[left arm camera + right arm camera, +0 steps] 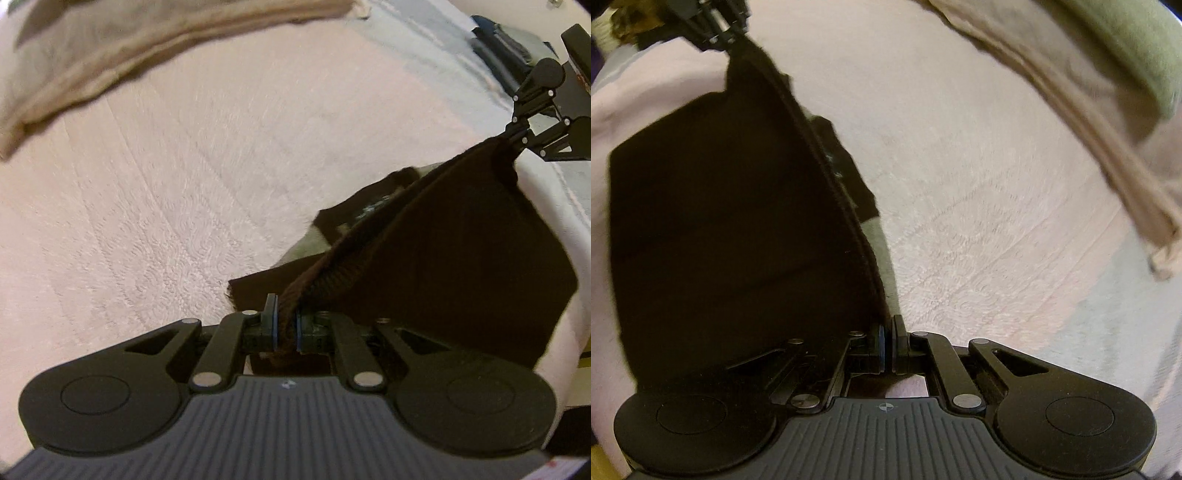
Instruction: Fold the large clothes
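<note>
A dark brown garment [450, 258] hangs stretched between both grippers above a pale pink bed cover. My left gripper [286, 325] is shut on its ribbed hem, which runs up to the right gripper [515, 142] at the far upper right, also pinching the cloth. In the right wrist view the same brown garment [731, 229] fills the left side. My right gripper [888, 343] is shut on its edge, and the left gripper [729, 38] holds the far corner at the top left. Part of the garment with a pale print lies below the raised fold.
The pink textured bed cover [184, 203] spreads under everything. A beige garment or blanket [110, 48] lies bunched along the far side, with a green cloth [1126, 48] beside it. Dark folded clothes [506, 44] sit stacked at the far right corner.
</note>
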A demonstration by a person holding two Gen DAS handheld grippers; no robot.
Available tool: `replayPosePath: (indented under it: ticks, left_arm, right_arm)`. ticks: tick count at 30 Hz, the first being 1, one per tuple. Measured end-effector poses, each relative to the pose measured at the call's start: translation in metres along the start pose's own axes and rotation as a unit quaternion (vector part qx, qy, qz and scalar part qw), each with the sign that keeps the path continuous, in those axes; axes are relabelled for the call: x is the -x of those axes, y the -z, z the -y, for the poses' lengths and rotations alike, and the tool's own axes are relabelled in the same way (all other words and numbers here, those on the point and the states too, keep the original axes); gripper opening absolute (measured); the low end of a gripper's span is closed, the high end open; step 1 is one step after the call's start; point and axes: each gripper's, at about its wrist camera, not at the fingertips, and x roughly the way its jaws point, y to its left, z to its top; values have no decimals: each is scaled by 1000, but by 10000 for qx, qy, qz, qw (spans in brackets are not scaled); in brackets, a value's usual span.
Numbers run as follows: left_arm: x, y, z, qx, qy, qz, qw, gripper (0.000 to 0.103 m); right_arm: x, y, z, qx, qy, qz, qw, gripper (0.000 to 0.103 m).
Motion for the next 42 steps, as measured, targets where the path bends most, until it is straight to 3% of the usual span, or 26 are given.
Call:
replayPosePath:
  ticks: [5, 8, 10, 11, 12, 14, 17, 19, 21, 24, 26, 27, 28, 29, 30, 31, 32, 35, 40, 42]
  left_arm:
    - [-36, 0, -16, 139, 51, -3, 9999, 7]
    - [-45, 4, -30, 440, 90, 118, 9989, 13]
    - [-43, 7, -40, 676, 5, 244, 9974, 21]
    - [-40, 8, -45, 778, -81, 314, 9964, 22]
    - [-36, 10, -50, 901, -162, 396, 9950, 22]
    - [-25, 15, -57, 1097, -261, 511, 9923, 21]
    - [-7, 22, -56, 1169, -422, 624, 9903, 19]
    - [1, 27, -52, 1303, -309, 701, 9885, 19]
    - [0, 31, -47, 1327, -180, 768, 9880, 19]
    - [-19, 28, -42, 1387, -102, 718, 9877, 20]
    - [-30, 24, -41, 1387, -135, 683, 9879, 23]
    - [-35, 22, -41, 1403, -172, 651, 9878, 23]
    - [-39, 20, -41, 1443, -159, 641, 9873, 23]
    - [-43, 19, -43, 1513, -119, 629, 9864, 23]
    - [-46, 19, -44, 1574, -81, 602, 9857, 23]
    - [-48, 19, -46, 1616, -37, 595, 9851, 17]
    - [-47, 18, -46, 1632, 28, 643, 9845, 4]
    - [-33, 18, -40, 1486, -89, 838, 9853, 4]
    - [-44, 23, -43, 1568, -142, 746, 9847, 4]
    - [-46, 24, -45, 1632, -141, 727, 9838, 4]
  right_arm:
    - [-33, 5, 13, -586, -81, 42, 9982, 0]
    - [-37, 12, 18, -936, -68, 186, 9954, 0]
    - [-32, 17, 23, -1299, 84, 325, 9910, 14]
    - [-26, 22, 27, -1562, 383, 431, 9860, 18]
    - [-16, 27, 31, -1864, 706, 555, 9784, 21]
    - [4, 41, 40, -2530, 889, 866, 9595, 23]
    - [33, 69, 42, -3552, 631, 1345, 9229, 28]
    - [40, 85, 34, -3981, 317, 1596, 9028, 44]
    - [36, 94, 27, -4158, 129, 1577, 8956, 48]
    - [17, 96, 24, -4213, 74, 1429, 8956, 48]
    - [5, 98, 25, -4360, -15, 1450, 8882, 48]
    - [-1, 99, 26, -4433, -32, 1480, 8841, 41]
    - [-2, 99, 27, -4518, -80, 1502, 8793, 27]
    - [-4, 99, 28, -4599, -84, 1476, 8756, 21]
    - [-2, 99, 29, -4635, -31, 1445, 8742, 8]
    - [-2, 95, 29, -4615, 22, 1444, 8753, 4]
    - [4, 93, 30, -4571, 89, 1494, 8768, 4]
    - [16, 93, 36, -4551, 274, 1726, 8731, 4]
    - [-12, 95, 39, -4598, 219, 1381, 8769, 4]
    - [-6, 98, 38, -4754, 320, 1456, 8670, 7]
